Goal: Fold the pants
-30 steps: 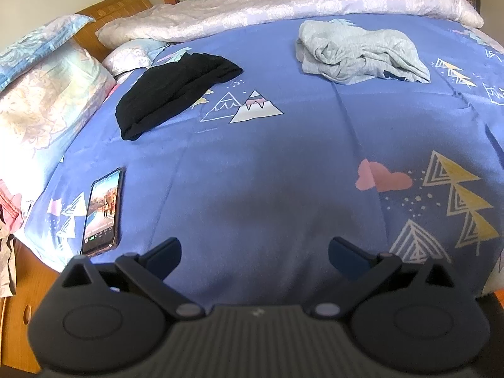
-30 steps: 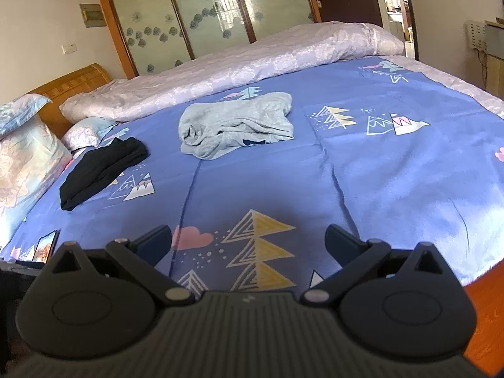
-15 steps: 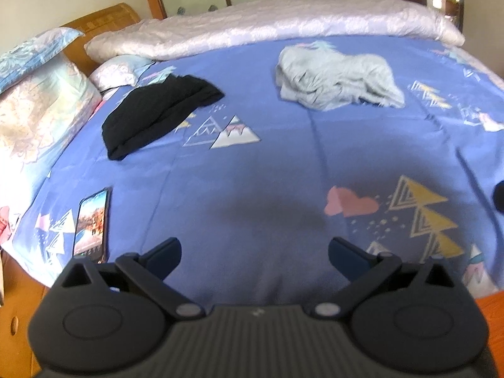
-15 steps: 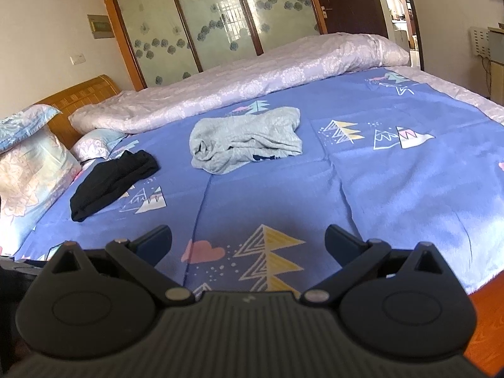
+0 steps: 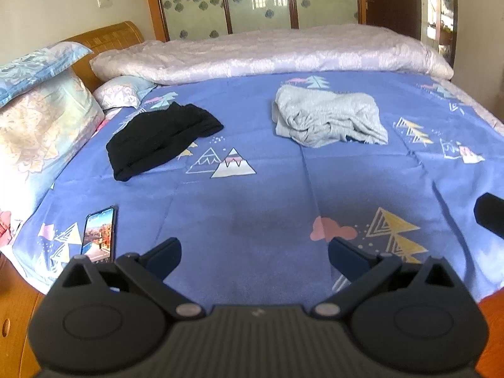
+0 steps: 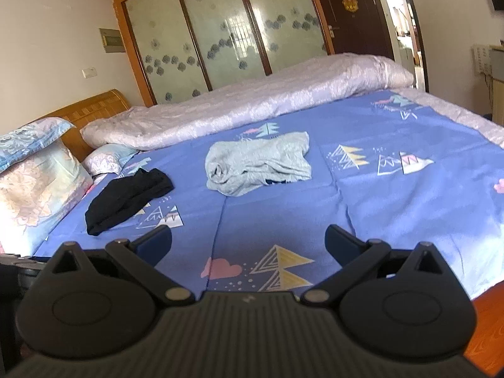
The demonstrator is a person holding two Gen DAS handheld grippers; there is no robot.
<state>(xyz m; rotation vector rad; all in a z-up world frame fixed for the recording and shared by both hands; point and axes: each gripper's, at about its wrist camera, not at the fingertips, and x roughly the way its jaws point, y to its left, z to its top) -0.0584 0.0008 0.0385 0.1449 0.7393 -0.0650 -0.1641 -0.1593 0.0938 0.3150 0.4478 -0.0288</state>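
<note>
Nothing of the folding is done yet, as far as I can judge. The grey pants lie in a crumpled heap on the blue sheet, up at about one o'clock from the left tongs and near twelve o'clock from the right tongs, well apart from both. They would have to be reached, spread flat and then folded, so the whole job seems to be ahead.

Both tongs hang over the near edge of the bed with their jaws spread wide, and neither has hold of anything; only bare sheet shows between the fingers. A dark shape at the three o'clock edge of the left view is probably the other tool, though I cannot be sure.

Counting what is on the bed: one grey heap of pants, and one black garment at about ten o'clock, which looks loosely folded already, though I cannot tell whether it is pants too. One phone lies face up near the left corner, at about nine o'clock from the left tongs. There is one rolled pale quilt along the far side, and I count three pillows stacked and leaning by the wooden headboard. Two tongs, both empty.
</note>
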